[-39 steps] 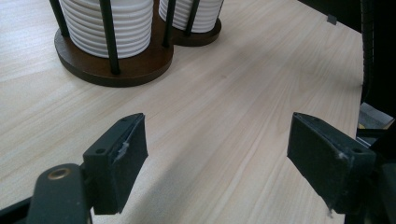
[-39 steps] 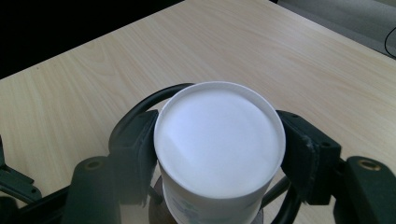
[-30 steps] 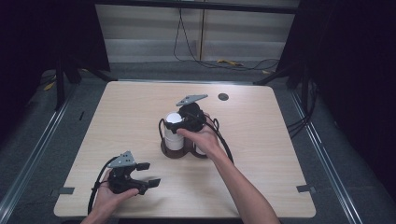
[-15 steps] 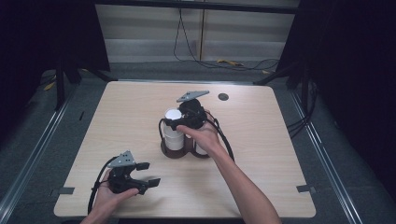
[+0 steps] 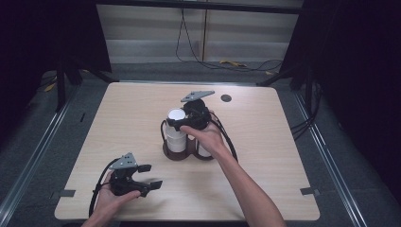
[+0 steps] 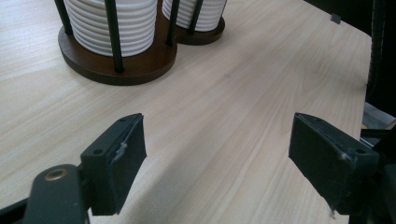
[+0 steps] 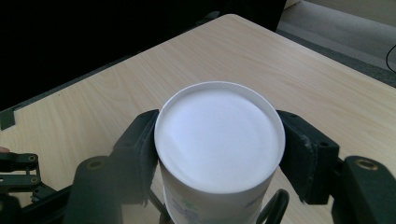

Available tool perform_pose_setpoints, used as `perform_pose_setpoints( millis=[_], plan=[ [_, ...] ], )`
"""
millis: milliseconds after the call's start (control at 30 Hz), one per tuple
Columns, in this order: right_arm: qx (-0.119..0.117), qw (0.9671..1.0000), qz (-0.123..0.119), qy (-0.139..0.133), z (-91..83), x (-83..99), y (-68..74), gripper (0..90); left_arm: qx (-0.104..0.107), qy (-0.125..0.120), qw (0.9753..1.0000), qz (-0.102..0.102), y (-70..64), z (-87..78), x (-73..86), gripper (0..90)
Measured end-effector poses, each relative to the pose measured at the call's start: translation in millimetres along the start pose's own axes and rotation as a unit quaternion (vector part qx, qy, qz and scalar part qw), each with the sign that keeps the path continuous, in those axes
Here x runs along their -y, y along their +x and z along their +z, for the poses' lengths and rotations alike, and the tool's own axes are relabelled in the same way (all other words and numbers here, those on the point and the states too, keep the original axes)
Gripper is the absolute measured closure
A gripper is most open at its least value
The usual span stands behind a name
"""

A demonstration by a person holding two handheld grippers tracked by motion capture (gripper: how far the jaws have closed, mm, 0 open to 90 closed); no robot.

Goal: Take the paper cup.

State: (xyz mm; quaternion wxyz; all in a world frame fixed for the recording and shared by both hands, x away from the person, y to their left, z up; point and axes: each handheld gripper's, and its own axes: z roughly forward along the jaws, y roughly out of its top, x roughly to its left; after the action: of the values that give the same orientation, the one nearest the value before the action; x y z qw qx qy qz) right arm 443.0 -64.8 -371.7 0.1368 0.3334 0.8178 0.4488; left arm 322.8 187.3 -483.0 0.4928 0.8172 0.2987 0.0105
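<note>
Over the cup rack [image 5: 182, 153], right tongs [image 7: 219, 149] clamped on a white cup [image 7: 218, 140] — left tongs [image 6: 229, 163] agape, empty

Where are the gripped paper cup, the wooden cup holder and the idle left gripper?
paper cup [image 7: 219, 135]: right gripper view, on its white upturned base.
wooden cup holder [image 6: 116, 70]: left gripper view, on the brown base rim.
left gripper [image 5: 150, 176]: high view, midway between its open fingertips.

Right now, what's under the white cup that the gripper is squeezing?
Under the top cup, held by the right gripper, is a stack of white ribbed cups inside a black-rod holder with a brown wooden base. The cups hide how far down the base goes.
</note>
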Motion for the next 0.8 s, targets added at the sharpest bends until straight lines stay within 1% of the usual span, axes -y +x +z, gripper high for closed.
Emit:
perform_pose_setpoints(
  millis=[67,167,267,400,567,800],
  plan=[
    [0.000,1.0000,0.001,0.000,-1.1,-0.3,0.3,34.8,-0.002,0.001,1.0000,0.002,-0.1,-0.4,0.2,16.4],
    [0.000,1.0000,0.003,-0.005,-2.9,-1.9,0.1,34.8,-0.004,0.001,1.0000,-0.002,0.9,-0.2,0.4,16.2],
    [-0.002,1.0000,0.002,-0.005,-3.7,-3.5,0.1,34.8,-0.002,0.001,1.0000,-0.003,1.3,-0.4,0.4,16.2],
    [-0.002,0.9999,0.000,-0.011,-7.1,-8.0,2.4,34.9,-0.006,0.006,1.0000,-0.003,1.9,-0.9,0.9,16.1],
    [-0.005,0.9998,-0.003,-0.019,-11.7,-11.5,3.7,34.9,-0.003,0.005,1.0000,-0.006,3.3,-1.8,1.4,16.1],
    [-0.007,0.9996,0.000,-0.026,-16.7,-13.3,3.2,34.9,0.000,0.004,1.0000,-0.006,3.3,-1.5,1.4,16.1]
  ],
)
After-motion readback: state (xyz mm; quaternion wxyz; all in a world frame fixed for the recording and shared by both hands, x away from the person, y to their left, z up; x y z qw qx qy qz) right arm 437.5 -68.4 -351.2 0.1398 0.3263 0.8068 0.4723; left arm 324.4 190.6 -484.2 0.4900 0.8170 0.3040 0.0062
